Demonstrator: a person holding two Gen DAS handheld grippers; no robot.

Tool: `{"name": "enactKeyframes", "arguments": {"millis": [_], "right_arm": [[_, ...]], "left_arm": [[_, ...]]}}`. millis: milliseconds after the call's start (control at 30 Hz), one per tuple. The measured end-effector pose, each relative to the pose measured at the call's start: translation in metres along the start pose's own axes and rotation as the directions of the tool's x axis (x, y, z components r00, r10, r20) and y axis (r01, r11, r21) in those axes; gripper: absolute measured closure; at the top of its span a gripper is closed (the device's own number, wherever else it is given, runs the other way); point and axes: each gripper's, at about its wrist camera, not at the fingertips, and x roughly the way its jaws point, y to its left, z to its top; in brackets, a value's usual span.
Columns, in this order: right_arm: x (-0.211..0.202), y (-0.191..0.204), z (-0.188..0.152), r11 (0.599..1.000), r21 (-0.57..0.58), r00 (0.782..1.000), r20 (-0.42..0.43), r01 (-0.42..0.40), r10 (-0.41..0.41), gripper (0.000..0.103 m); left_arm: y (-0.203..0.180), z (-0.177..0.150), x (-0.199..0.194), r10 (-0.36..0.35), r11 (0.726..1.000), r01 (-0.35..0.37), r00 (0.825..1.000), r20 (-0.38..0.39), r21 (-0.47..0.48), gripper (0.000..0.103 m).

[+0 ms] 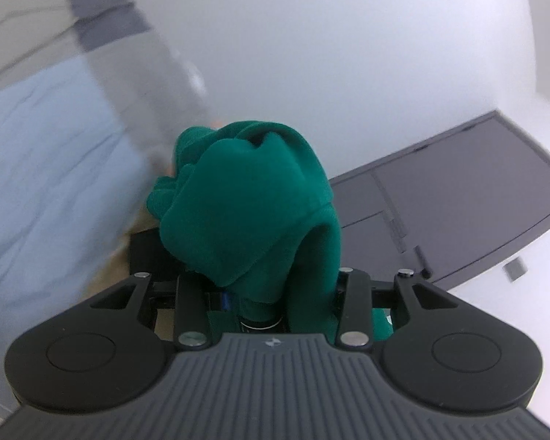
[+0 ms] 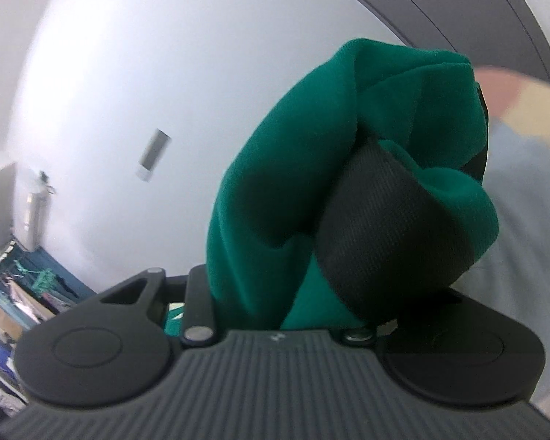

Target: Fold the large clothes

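With the bunched dark green fleece garment draped over and hiding both pairs of fingers, the left claw and right claw are seemingly pinching it aloft, so keeping both grips level is helping it spread evenly.

Looks like a home bedroom: bed with pale blue bedding, plain white wall, dark grey wardrobe doors, cluttered shelves and a metal bottle in a corner.
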Motion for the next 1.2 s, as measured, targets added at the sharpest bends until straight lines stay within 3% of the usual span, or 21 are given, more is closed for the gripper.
{"name": "enactKeyframes", "arguments": {"millis": [133,267,433,567,633,700,867,1033,1200], "right_arm": [[0.010,-0.034,-0.032,0.997,0.080,1.000,-0.007,0.008,-0.008,0.062],[0.016,-0.055,-0.056,0.991,0.135,1.000,0.014,-0.015,0.014,0.061],[0.033,-0.054,-0.061,0.982,0.186,0.999,0.036,-0.024,0.017,0.058],[0.046,-0.039,-0.059,0.981,0.192,1.000,0.011,0.020,-0.022,0.049],[0.045,-0.039,-0.047,0.978,0.193,0.997,-0.002,0.078,-0.079,0.026],[0.046,-0.032,-0.051,0.973,0.196,0.993,-0.014,0.121,-0.121,0.025],[0.034,-0.004,-0.055,0.971,0.148,0.982,-0.021,0.189,-0.188,0.025],[0.004,0.027,-0.045,0.964,0.041,0.965,-0.021,0.261,-0.261,0.025],[-0.033,0.057,-0.038,0.964,-0.038,0.964,0.048,0.264,-0.263,0.025]], "left_arm": [[0.013,-0.011,-0.001,-0.051,0.995,0.051,0.999,0.003,0.086,0.058],[0.019,-0.015,0.005,-0.022,0.992,0.023,1.000,-0.016,0.123,0.057],[0.017,-0.012,0.004,0.010,0.993,-0.005,0.999,-0.040,0.118,0.053],[0.010,-0.016,-0.002,0.009,0.994,0.003,0.994,-0.111,0.108,0.010],[0.006,-0.021,-0.006,0.045,0.991,-0.029,0.992,-0.117,0.134,0.008],[0.001,-0.025,-0.012,0.089,0.984,-0.069,0.988,-0.124,0.161,0.006],[-0.030,-0.036,-0.046,0.207,0.930,-0.170,0.975,-0.082,0.327,0.006],[-0.070,-0.041,-0.083,0.255,0.873,-0.215,0.966,-0.033,0.439,0.006],[-0.117,-0.053,-0.126,0.267,0.808,-0.227,0.964,0.005,0.544,0.006]]}}
